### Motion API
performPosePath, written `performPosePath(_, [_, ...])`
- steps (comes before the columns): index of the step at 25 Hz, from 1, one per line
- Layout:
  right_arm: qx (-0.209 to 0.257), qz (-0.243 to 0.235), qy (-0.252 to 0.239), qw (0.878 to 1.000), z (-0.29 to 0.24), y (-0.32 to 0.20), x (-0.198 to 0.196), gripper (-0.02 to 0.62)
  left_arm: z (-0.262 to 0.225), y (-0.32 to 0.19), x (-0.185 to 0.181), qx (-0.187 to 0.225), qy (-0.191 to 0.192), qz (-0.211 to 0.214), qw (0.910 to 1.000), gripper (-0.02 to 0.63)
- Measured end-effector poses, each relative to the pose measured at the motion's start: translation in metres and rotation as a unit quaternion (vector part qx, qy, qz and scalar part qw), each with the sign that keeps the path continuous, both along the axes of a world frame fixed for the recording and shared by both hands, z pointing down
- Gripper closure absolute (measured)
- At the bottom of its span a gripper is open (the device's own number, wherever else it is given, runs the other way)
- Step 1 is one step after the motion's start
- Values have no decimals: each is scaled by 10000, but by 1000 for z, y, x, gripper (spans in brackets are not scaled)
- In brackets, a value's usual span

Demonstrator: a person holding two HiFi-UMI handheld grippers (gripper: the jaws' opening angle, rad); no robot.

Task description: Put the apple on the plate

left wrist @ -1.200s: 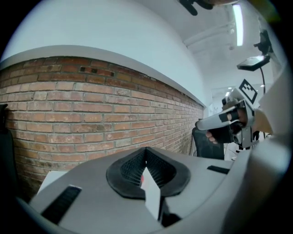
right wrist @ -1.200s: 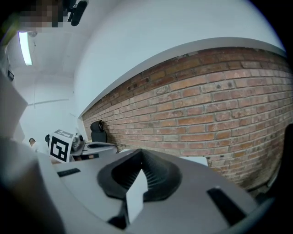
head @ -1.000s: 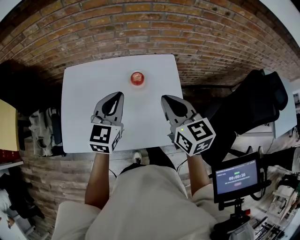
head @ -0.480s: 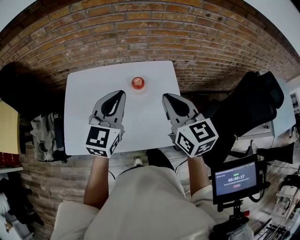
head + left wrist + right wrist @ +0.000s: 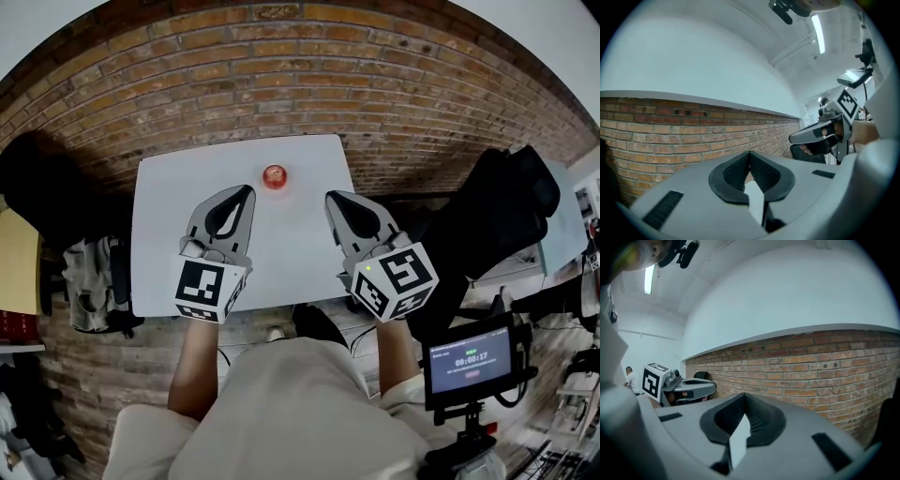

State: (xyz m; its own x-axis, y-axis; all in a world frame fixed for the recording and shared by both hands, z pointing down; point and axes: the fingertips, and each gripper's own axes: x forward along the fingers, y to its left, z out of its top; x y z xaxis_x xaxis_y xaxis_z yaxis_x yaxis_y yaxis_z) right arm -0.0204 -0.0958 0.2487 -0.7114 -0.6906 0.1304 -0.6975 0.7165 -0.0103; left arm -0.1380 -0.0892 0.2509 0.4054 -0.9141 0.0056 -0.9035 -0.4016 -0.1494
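Note:
A red apple (image 5: 275, 176) rests near the far edge of the white table (image 5: 169, 244); a faint pale ring surrounds it, and I cannot tell a plate apart from the white top. My left gripper (image 5: 247, 190) hovers nearer to me, left of the apple, jaws shut and empty. My right gripper (image 5: 329, 197) hangs level with it on the apple's right, also shut with nothing held. In the left gripper view the shut left gripper (image 5: 750, 153) points at the brick wall, as the right gripper (image 5: 744, 395) does in its own view. Neither gripper view shows the apple.
A brick wall (image 5: 309, 75) runs behind the table. A black chair with dark fabric (image 5: 506, 216) stands right of the table, a dark bulky shape (image 5: 47, 187) at its left. A small monitor on a stand (image 5: 472, 358) sits at lower right.
Both grippers have risen, still shut, side by side. The table and apple look smaller and sit higher in the head view. The apple has not shifted on the table.

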Motion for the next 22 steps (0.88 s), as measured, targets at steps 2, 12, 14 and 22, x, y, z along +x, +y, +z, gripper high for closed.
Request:
performPosePath(2, [15,9,31,10000,-1,-2,1,592,-1,-3,3,11,9,29,10000,598])
performPosePath(12, [200,61,41,9998,-13,11,2,592,-17,11,8,201,-45,107,9997,598])
performPosePath(14, [205,76,40,9998,-13,11,2,592,-17,11,10,213,-69,120,9997,598])
performPosePath(22, [226,113,36,9997,-13,12,8,592,-20,12,17,282,-117,191,9994,598])
